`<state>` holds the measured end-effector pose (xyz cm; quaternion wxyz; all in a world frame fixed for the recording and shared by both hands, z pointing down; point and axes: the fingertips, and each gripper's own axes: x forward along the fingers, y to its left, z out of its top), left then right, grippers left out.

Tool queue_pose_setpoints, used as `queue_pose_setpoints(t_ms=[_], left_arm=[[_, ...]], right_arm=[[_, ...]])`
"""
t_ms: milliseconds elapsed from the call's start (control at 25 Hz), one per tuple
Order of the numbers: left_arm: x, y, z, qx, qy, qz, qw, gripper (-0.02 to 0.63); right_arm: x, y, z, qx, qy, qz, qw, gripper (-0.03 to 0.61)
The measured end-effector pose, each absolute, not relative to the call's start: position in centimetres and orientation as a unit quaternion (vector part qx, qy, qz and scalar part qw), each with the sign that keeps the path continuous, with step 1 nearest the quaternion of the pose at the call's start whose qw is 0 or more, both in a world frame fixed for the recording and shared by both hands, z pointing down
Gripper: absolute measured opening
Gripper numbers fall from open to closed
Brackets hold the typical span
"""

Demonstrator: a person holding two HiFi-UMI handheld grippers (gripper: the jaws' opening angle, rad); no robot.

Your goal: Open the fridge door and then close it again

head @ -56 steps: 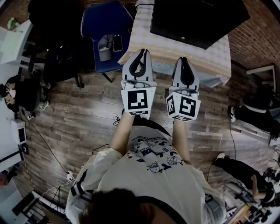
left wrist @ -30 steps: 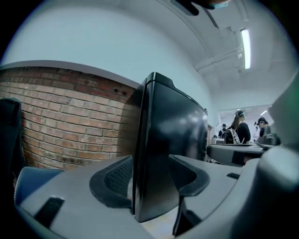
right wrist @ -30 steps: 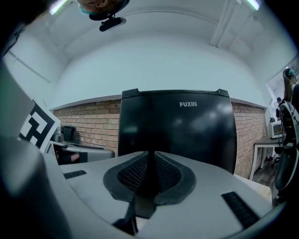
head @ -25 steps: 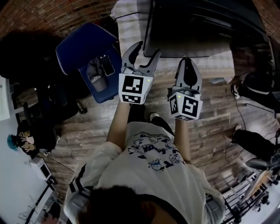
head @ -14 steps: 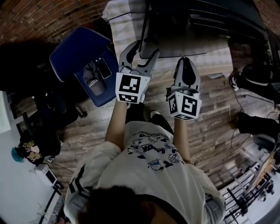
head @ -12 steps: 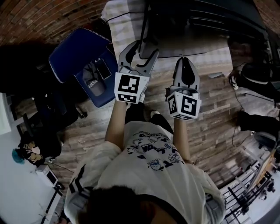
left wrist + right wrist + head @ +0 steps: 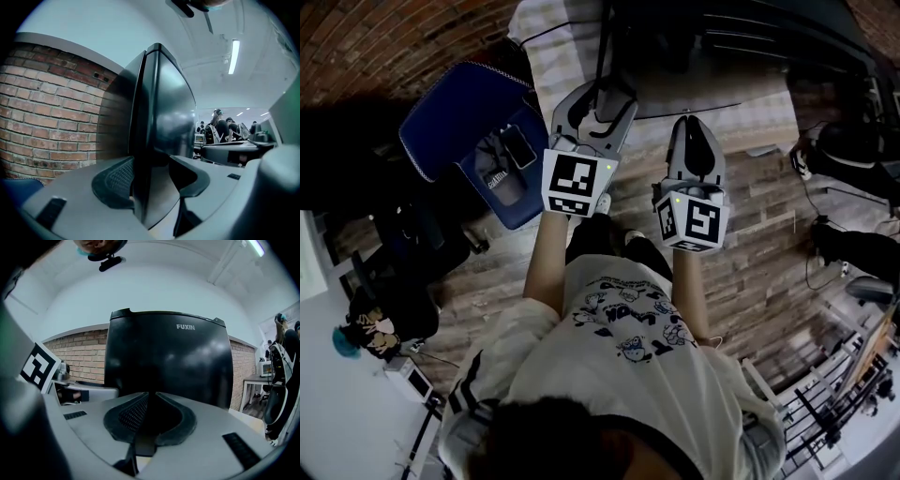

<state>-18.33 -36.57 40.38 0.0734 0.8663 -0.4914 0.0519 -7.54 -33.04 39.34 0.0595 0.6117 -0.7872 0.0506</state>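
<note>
Left gripper (image 7: 600, 94) is held with its jaws spread wide astride the left edge of the fridge door (image 7: 164, 122), on which they have just been closing. Right gripper (image 7: 694, 131) is clenched and empty, pointed at the door's front. The fridge is set on the far table (image 7: 546, 56).

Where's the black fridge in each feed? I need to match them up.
Head view: fridge at the top, right of centre.
Left gripper view: fridge mid-frame, seen edge-on.
Right gripper view: fridge fills the centre, front-on.
Shared landmark: the brick wall, left of the fridge in all three.
</note>
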Motion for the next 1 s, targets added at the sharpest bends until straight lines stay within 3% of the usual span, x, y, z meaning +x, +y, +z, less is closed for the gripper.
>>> queue_pose_setpoints(t_ms=[760,1000], left_arm=[[-17.8,-36.2,40.4,0.860,-0.498,0.080,0.076,0.225],[-16.4,-31.6,40.2,0.859,-0.502,0.061,0.074,0.209]], right_arm=[[-5.9,-31.2,38.7,0.587,-0.807,0.051,0.048,0.037],[-4.8,-30.0,37.9,0.579,-0.813,0.044,0.042,0.037]])
